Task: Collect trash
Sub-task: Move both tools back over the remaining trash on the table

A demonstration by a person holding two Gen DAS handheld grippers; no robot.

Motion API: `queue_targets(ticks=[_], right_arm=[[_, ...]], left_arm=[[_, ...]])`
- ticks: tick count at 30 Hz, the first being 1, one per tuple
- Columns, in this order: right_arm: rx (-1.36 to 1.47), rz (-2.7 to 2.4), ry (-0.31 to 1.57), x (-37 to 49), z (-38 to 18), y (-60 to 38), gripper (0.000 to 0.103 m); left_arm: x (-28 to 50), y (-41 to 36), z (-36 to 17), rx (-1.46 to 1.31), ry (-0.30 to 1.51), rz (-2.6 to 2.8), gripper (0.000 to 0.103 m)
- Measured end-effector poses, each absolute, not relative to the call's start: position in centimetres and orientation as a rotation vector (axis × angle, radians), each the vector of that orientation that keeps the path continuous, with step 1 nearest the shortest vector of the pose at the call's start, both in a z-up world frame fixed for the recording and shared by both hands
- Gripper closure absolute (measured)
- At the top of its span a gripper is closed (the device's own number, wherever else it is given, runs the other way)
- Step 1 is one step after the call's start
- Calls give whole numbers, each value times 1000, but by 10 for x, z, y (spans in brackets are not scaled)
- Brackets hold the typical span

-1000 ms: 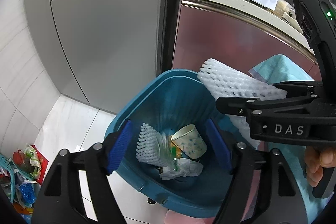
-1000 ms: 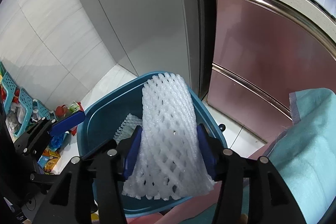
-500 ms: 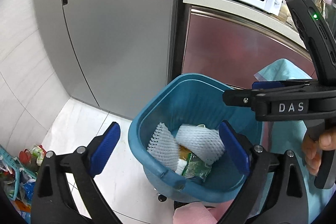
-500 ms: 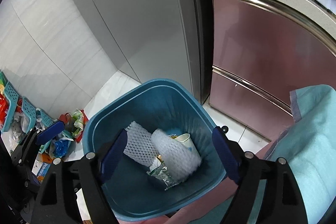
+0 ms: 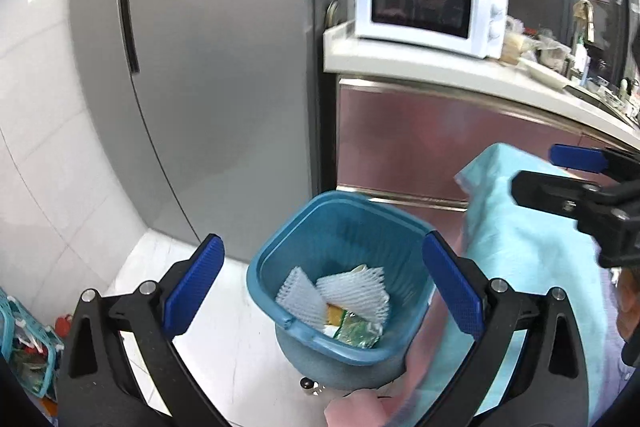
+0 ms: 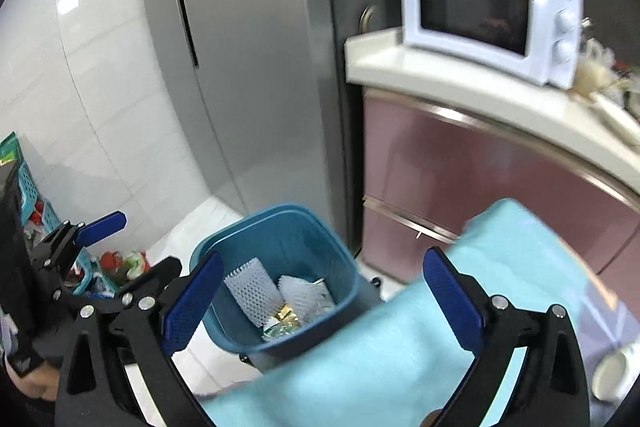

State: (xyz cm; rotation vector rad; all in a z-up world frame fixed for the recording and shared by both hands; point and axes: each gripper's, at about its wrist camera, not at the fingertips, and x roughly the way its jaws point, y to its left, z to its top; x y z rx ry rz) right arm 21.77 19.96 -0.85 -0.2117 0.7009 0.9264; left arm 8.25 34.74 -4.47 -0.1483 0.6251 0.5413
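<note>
Foam nets [image 5: 352, 293] lay in the bin [image 5: 404, 223] (wrappers too), both grippers [image 5: 320, 283] [image 6: 320, 303] spread apart and empty, a cup [image 6: 610, 375] left out.

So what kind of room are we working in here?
Most likely a home kitchen: a white microwave sits on a pale counter, a tall grey fridge stands alongside, and a blue trash bin is on the tiled floor.

1. The bin [image 5: 338, 307] stands on the floor before the fridge [image 5: 224, 67].
2. Foam nets [image 5: 354, 293] lie in it.
3. The microwave [image 5: 428, 9] sits on the counter [image 5: 460, 75], behind and right.
</note>
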Motion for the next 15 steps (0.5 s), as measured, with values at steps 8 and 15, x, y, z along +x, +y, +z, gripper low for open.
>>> queue_targets(ticks=[8,15], right_arm=[[-138,862,558,180,27,109,7],[-87,727,495,154,29,15,7]], left_arm=[[72,279,-4,-104,538,492,6],[65,205,11,-81,468,384,6]])
